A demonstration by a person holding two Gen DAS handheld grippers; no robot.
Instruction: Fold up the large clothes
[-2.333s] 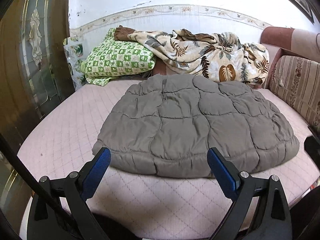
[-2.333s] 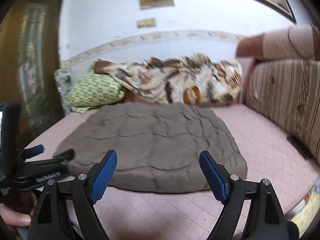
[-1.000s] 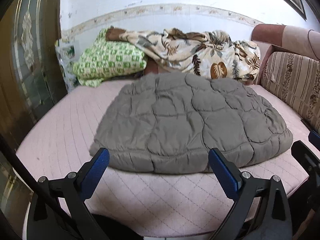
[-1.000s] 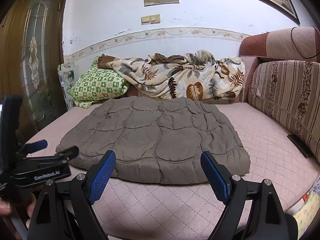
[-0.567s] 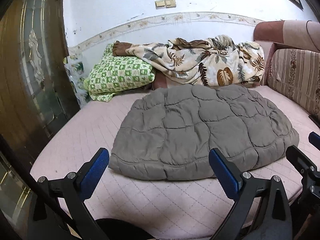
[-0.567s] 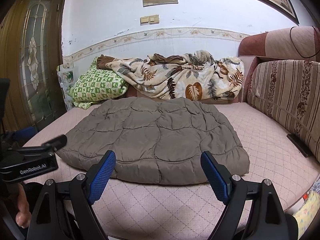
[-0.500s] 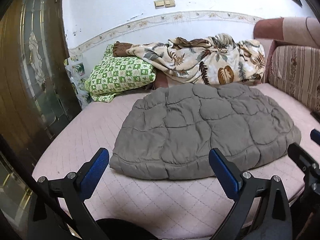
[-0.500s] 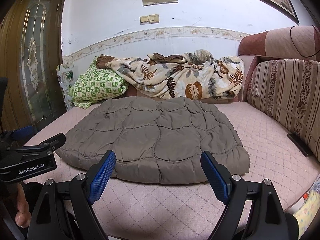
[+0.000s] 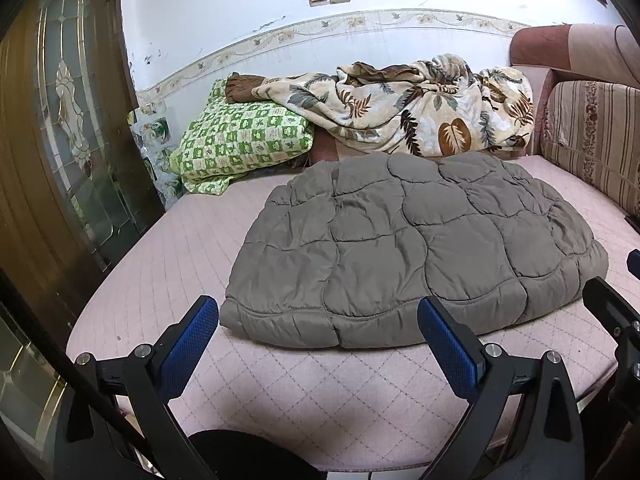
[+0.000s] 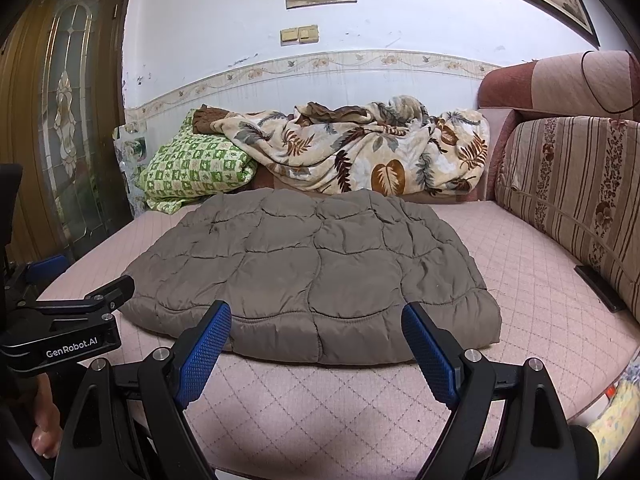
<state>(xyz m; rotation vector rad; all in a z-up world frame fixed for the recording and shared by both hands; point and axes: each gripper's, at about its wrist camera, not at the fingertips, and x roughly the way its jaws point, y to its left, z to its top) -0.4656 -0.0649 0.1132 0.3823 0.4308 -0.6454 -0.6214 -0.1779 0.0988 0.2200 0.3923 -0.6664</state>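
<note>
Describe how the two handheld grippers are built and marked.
The left gripper and the right gripper look alike: matte black angular frames, silver screw heads at the joints, two fingers each faced with textured blue pads. The left one's side carries white "GenRobot.AI" lettering, seen from the right wrist view. No cables show.

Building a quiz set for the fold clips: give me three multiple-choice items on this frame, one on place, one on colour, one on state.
1. Where does the quilted jacket lie?
A. on the pink quilted mattress
B. on the striped cushion
C. over the green checked pillow

2. What colour are the gripper pads?
A. red
B. blue
C. yellow

3. How do the left gripper and the right gripper stand?
A. both shut on the jacket
B. one shut, one open
C. both open, holding nothing

Key: 1 A, it lies flat on the mattress, in front of the leaf-print blanket. 2 B, the pads show blue in both views. 3 C, the jaws are spread wide, short of the hem.
</note>
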